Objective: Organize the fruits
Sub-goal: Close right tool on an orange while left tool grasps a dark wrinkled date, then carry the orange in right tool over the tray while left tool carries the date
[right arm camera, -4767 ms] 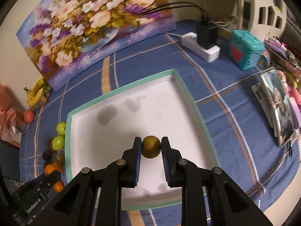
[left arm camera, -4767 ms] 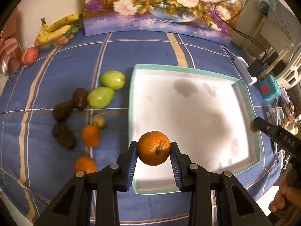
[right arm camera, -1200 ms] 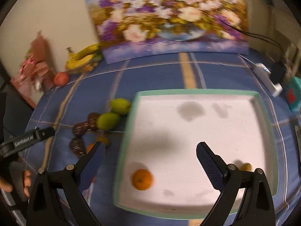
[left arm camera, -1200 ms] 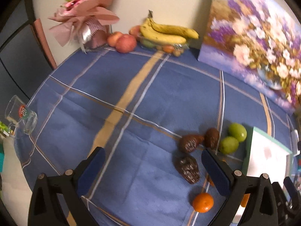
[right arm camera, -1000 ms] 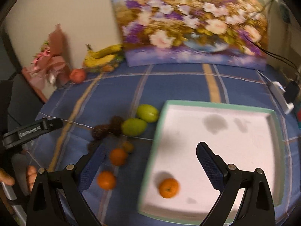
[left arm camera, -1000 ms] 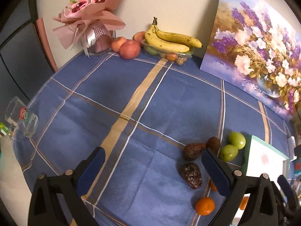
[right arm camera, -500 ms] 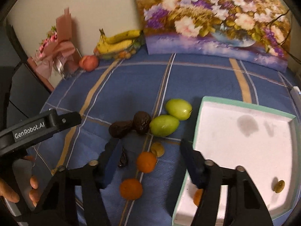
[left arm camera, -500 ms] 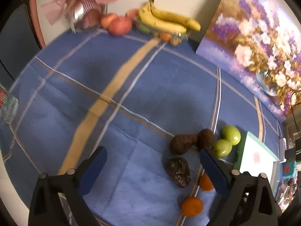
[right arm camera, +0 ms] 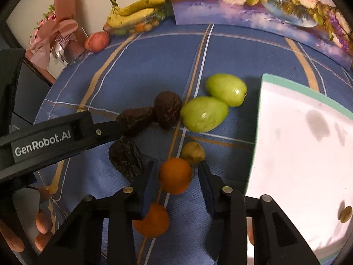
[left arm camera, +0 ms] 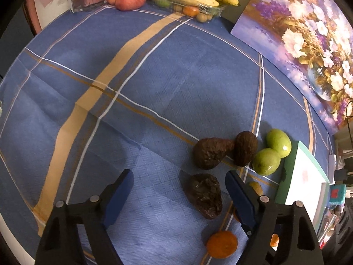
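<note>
Wrinkled dark-brown fruit (left arm camera: 205,195) is lying between the jaws of the left gripper (left arm camera: 178,195), which are standing wide, untouching, having just been closing; a second ago this view was showing the whole blue checked tablecloth (left arm camera: 136,70) from higher up.

Round orange tangerine (right arm camera: 175,175) is sitting between the right gripper's (right arm camera: 176,176) narrowed jaws, just closing from wide, with small gaps either side. Beside it, the white green-rimmed tray (right arm camera: 286,88) is holding a small brown fruit (right arm camera: 345,214).
</note>
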Action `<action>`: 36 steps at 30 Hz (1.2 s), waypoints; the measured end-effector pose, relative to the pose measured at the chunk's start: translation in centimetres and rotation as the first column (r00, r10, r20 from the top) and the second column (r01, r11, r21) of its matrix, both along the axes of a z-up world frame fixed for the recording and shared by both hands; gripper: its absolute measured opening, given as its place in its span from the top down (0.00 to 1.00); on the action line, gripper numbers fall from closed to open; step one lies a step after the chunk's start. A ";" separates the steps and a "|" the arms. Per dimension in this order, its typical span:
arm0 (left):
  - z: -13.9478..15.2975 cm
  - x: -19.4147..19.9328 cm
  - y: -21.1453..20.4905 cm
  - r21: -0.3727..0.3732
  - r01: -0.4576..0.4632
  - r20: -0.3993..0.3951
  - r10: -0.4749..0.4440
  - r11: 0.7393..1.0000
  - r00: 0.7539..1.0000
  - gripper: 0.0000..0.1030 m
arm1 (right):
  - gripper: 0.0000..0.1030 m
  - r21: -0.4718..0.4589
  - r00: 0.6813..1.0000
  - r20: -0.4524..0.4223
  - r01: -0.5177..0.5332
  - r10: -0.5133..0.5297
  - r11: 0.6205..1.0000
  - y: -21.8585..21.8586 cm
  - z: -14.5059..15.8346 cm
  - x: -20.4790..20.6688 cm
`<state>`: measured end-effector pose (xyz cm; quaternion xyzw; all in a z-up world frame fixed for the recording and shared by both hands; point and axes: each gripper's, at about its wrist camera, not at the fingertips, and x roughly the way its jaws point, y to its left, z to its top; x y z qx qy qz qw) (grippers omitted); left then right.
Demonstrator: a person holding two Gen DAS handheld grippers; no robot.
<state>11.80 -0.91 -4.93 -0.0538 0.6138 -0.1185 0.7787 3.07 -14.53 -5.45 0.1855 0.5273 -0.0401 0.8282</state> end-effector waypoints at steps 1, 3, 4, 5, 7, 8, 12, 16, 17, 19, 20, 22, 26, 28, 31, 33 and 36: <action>-0.1 0.0 0.0 -0.002 0.001 -0.001 -0.001 1.000 1.000 0.17 | 0.66 0.002 1.000 0.002 0.001 -0.001 1.000 0.0 0.0 0.0; -0.2 0.0 -0.1 -0.012 0.004 -0.008 -0.004 1.000 1.000 0.25 | 0.67 0.001 1.000 0.006 -0.002 0.002 1.000 0.0 0.2 -0.2; -0.3 0.1 -0.3 -0.014 0.007 -0.013 -0.007 1.000 1.000 0.25 | 0.67 0.002 1.000 0.009 -0.001 0.001 1.000 -0.1 0.3 -0.3; -0.5 0.1 -0.5 -0.019 0.010 -0.018 -0.010 1.000 1.000 0.26 | 0.67 0.002 1.000 0.011 0.002 -0.002 1.000 -0.1 0.3 -0.3; -0.6 0.0 -0.6 -0.029 0.014 -0.027 -0.015 0.999 1.000 0.37 | 0.67 0.007 1.000 0.012 0.011 -0.011 1.000 -0.4 0.6 -0.4; -0.7 0.0 -0.7 -0.034 0.015 -0.035 -0.017 0.999 0.999 0.41 | 0.67 0.009 1.000 0.014 0.015 -0.015 1.000 -0.5 0.7 -0.5; -1.0 -0.3 -1.0 -0.054 0.013 -0.053 -0.016 0.998 0.998 0.52 | 0.67 0.010 0.999 0.023 0.028 -0.028 1.000 -1.2 1.3 -1.0; -1.1 -0.5 -1.6 -0.066 0.031 -0.056 -0.035 0.997 0.998 0.64 | 0.67 0.006 0.999 0.036 0.039 -0.040 0.999 -1.8 2.2 -1.6; -1.1 -0.6 -1.8 -0.068 0.035 -0.057 -0.039 0.997 0.998 0.65 | 0.67 0.005 0.998 0.039 0.043 -0.044 0.999 -2.0 2.4 -1.7; -0.8 -0.8 -2.0 -0.070 0.039 -0.049 -0.042 0.997 0.998 0.65 | 0.67 0.005 0.997 0.049 0.051 -0.051 0.999 -2.4 2.8 -2.0; -0.5 -0.8 -2.0 -0.080 0.039 -0.043 -0.042 0.996 0.998 0.65 | 0.67 0.005 0.997 0.056 0.056 -0.056 0.998 -2.6 3.1 -2.2; 0.3 -1.0 -2.2 -0.096 0.040 -0.024 -0.043 0.995 0.999 0.65 | 0.67 0.003 0.996 0.067 0.066 -0.066 0.998 -3.0 3.6 -2.6; 2.7 -1.6 -2.5 -0.119 0.057 0.039 -0.053 0.991 0.998 0.65 | 0.67 0.007 0.991 0.095 0.095 -0.095 0.995 -4.3 4.8 -3.7; 3.6 -2.0 -2.6 -0.131 0.066 0.063 -0.058 0.989 0.996 0.65 | 0.67 0.003 0.988 0.107 0.113 -0.113 0.994 -4.8 5.5 -3.9; 5.1 -2.6 -3.2 -0.149 0.087 0.100 -0.072 0.985 0.992 0.65 | 0.67 -0.016 0.984 0.112 0.145 -0.142 0.989 -5.9 6.3 -4.6; 5.9 -2.7 -3.5 -0.157 0.104 0.121 -0.085 0.982 0.989 0.65 | 0.67 -0.023 0.980 0.110 0.171 -0.167 0.985 -6.7 6.6 -5.2; 6.9 -3.1 -4.0 -0.167 0.130 0.143 -0.106 0.977 0.984 0.65 | 0.67 -0.037 0.974 0.102 0.206 -0.202 0.978 -8.0 6.8 -6.1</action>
